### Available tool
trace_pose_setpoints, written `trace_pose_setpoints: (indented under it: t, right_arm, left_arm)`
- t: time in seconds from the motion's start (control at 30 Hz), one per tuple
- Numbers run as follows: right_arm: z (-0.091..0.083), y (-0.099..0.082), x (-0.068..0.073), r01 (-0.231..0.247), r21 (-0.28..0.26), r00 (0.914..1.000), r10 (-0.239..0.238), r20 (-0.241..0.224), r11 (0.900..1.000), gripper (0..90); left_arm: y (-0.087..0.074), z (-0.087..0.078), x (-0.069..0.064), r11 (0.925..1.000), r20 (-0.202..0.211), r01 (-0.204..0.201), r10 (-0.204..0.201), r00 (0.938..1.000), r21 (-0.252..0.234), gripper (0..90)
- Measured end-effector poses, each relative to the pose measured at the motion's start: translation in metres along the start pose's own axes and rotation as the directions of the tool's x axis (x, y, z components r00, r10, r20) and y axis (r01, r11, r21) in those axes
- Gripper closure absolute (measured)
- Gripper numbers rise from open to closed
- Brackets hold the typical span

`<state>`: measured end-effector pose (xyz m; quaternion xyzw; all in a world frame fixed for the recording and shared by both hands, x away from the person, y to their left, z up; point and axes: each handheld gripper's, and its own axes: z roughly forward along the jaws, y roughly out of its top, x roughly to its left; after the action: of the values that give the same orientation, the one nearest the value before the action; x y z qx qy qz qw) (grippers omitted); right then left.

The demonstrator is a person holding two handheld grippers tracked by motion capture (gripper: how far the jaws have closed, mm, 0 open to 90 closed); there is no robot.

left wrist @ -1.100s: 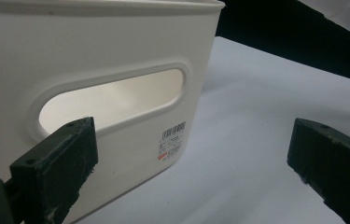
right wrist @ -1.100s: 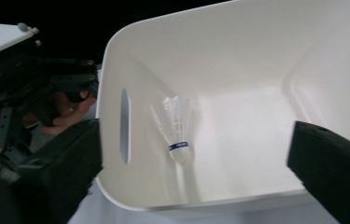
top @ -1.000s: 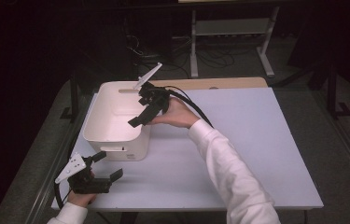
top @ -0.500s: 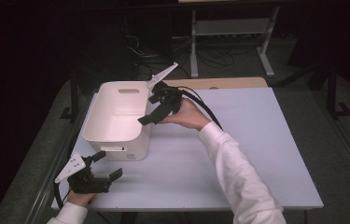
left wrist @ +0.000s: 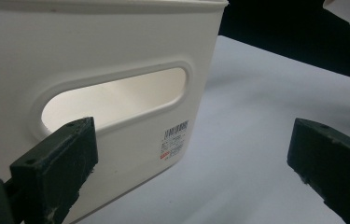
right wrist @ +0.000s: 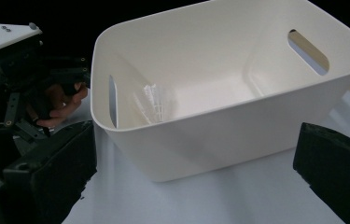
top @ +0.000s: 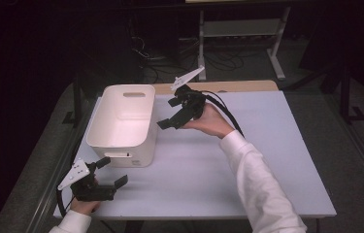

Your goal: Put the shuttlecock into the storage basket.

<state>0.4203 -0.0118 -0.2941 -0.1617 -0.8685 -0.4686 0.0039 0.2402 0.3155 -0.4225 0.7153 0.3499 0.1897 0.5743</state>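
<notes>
A white plastic bin (top: 127,151) stands on the left part of the table, open side up. Inside it, against the near wall, lies a small white feathered thing like a shuttlecock (right wrist: 155,103). My right gripper (top: 168,114) hangs just right of the bin, above the table, open and with nothing in it; in its own view the right gripper (right wrist: 196,172) faces the bin's long wall (right wrist: 219,135). My left gripper (top: 113,171) sits low at the front left corner, open. In its own view the left gripper (left wrist: 191,163) faces the bin's end wall (left wrist: 70,46) and handle slot (left wrist: 112,100).
The pale blue table top (top: 247,160) lies bare to the right of the bin. A wooden board (top: 238,86) runs along the far edge. A metal shelf frame (top: 240,34) and cables stand on the dark floor beyond.
My right gripper has moved to the right, from above the bin's far right rim to a spot beside the bin. The left gripper has hardly moved.
</notes>
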Motion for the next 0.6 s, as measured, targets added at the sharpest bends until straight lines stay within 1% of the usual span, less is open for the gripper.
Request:
trace_pose_setpoints:
  t: [0.03,0.07,0.1,0.13,0.2,0.27,0.33,0.37,0.53,0.57,0.6]
  right_arm:
    - [-0.002,-0.002,-0.001,0.017,0.004,0.9998,-0.017,0.006,0.9998,0.0]
    - [-0.003,-0.003,-0.001,0.007,-0.002,1.0000,-0.007,0.002,1.0000,0.0]
    - [-0.005,-0.006,-0.002,0.009,-0.008,1.0000,-0.009,-0.002,0.9999,0.0]
    - [-0.006,-0.008,-0.003,-0.002,-0.008,1.0000,0.002,-0.006,1.0000,0.0]
    - [-0.007,-0.012,-0.004,0.000,-0.010,1.0000,0.000,-0.003,0.9999,0.0]
    - [-0.008,-0.017,-0.004,-0.012,-0.011,0.9999,0.012,-0.001,0.9999,0.0]
    - [-0.009,-0.022,-0.005,-0.013,-0.015,0.9999,0.013,0.001,0.9998,0.0]
    - [-0.009,-0.025,-0.006,-0.015,-0.021,0.9999,0.015,0.003,0.9997,0.0]
    - [-0.011,-0.036,-0.005,-0.025,-0.015,0.9996,0.025,0.017,0.9996,0.0]
    - [-0.011,-0.038,-0.006,-0.016,-0.021,0.9997,0.016,0.017,0.9996,0.0]
    - [-0.012,-0.040,-0.006,-0.026,-0.026,0.9995,0.026,0.018,0.9993,0.0]
  left_arm:
    - [0.000,0.000,0.000,1.0000,-0.001,0.001,-0.001,1.0000,0.001,1.4]
    - [0.000,0.000,0.000,1.0000,-0.002,0.002,-0.002,1.0000,-0.001,1.4]
    - [0.000,0.001,-0.001,0.9997,0.001,0.018,-0.018,0.9998,-0.016,1.3]
    - [0.000,0.001,-0.001,1.0000,-0.001,0.008,-0.008,1.0000,-0.004,1.3]
    - [0.000,0.000,0.000,0.9999,-0.003,-0.007,0.007,1.0000,0.010,1.4]
    - [0.000,0.000,0.000,0.9999,-0.005,-0.007,0.007,1.0000,0.012,1.3]
    - [0.000,0.000,0.001,0.9998,-0.005,-0.011,0.011,0.9999,0.015,1.4]
    - [0.000,0.001,0.000,1.0000,-0.003,0.002,-0.002,1.0000,0.005,1.3]
    - [0.000,0.001,0.000,0.9999,-0.002,-0.003,0.003,1.0000,0.014,1.4]
    - [0.000,0.001,0.000,0.9999,-0.002,-0.003,0.003,1.0000,0.013,1.4]
    - [0.000,0.002,-0.001,0.9999,0.000,0.012,-0.012,0.9999,-0.001,1.3]
